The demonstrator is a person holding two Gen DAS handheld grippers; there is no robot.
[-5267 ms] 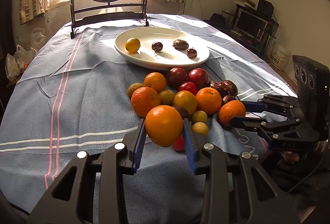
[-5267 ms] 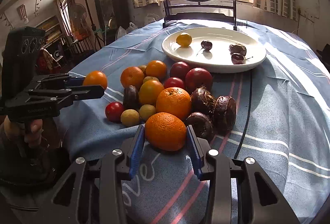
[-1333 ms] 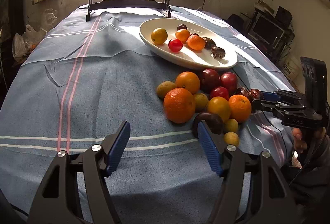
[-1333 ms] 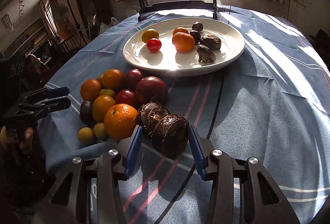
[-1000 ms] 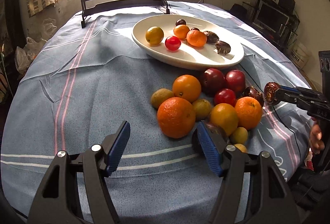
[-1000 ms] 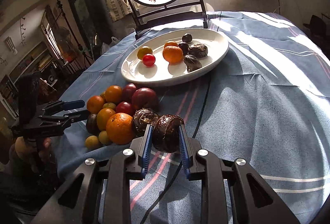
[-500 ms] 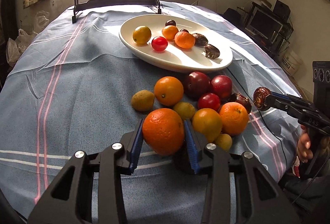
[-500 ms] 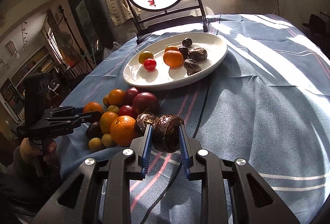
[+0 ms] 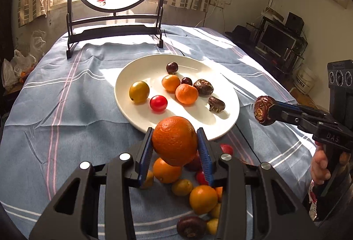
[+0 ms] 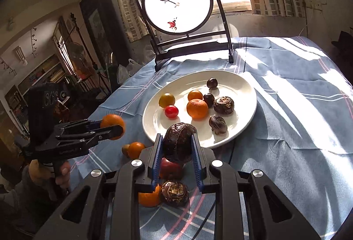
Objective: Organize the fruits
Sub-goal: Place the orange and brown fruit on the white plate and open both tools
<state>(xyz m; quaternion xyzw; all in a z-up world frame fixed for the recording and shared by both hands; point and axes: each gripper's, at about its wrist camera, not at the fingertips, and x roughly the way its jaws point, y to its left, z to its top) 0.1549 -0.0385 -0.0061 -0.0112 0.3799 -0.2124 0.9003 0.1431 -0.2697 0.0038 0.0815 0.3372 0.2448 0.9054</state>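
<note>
Above the blue striped cloth [image 9: 66, 129], two pieces of fruit in mid-carry. Left gripper [image 9: 175, 147]: pads clamped on a large orange [image 9: 174, 140], lifted clear of the fruit pile [image 9: 198, 193]. Right gripper [image 10: 175, 147]: closed tight on a dark wrinkled fruit [image 10: 179, 142], likewise off the cloth. Ahead of both: the white plate [image 9: 132, 116], already bearing small oranges, a red tomato-like fruit and several dark ones. Step in hand, by the look of it: transport to the plate. Next: forward over the rim, down onto a bare patch of plate, then pads eased apart. Some risk of rolling once released.
</note>
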